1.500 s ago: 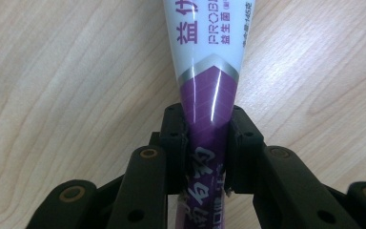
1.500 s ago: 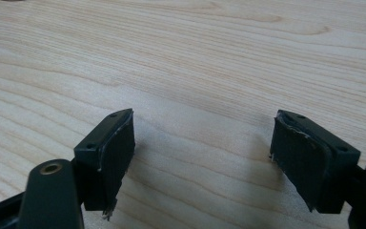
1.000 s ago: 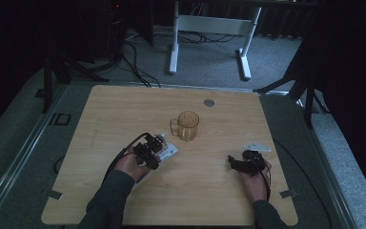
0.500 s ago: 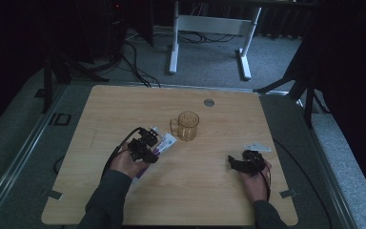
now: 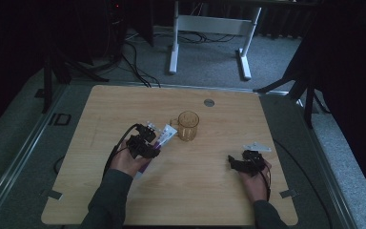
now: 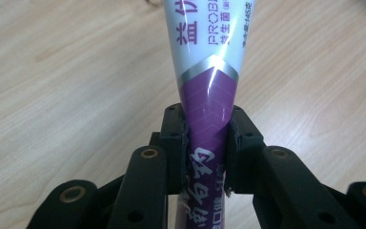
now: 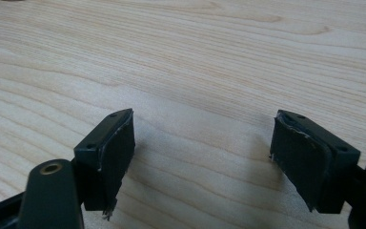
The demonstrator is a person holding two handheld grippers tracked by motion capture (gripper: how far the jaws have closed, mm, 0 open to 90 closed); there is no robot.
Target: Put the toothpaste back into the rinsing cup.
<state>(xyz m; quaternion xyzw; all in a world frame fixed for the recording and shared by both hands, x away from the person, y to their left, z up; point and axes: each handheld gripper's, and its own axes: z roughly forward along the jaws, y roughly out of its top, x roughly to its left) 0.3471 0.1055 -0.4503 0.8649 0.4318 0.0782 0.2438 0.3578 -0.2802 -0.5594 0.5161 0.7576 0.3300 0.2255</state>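
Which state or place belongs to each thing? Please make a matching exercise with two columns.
Things:
1. left gripper
2. right gripper
3. glass mug
4. tube

States or places:
A. open, with nothing between its jaws
B. stands upright near the middle of the table
C. white and purple, with printed letters
D. shut on the purple part of the tube

Pairs: 1-D, 2-A, 3-B, 4-C

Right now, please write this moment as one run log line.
left tongs: shut on tube | right tongs: open, nothing between | mug: upright on table
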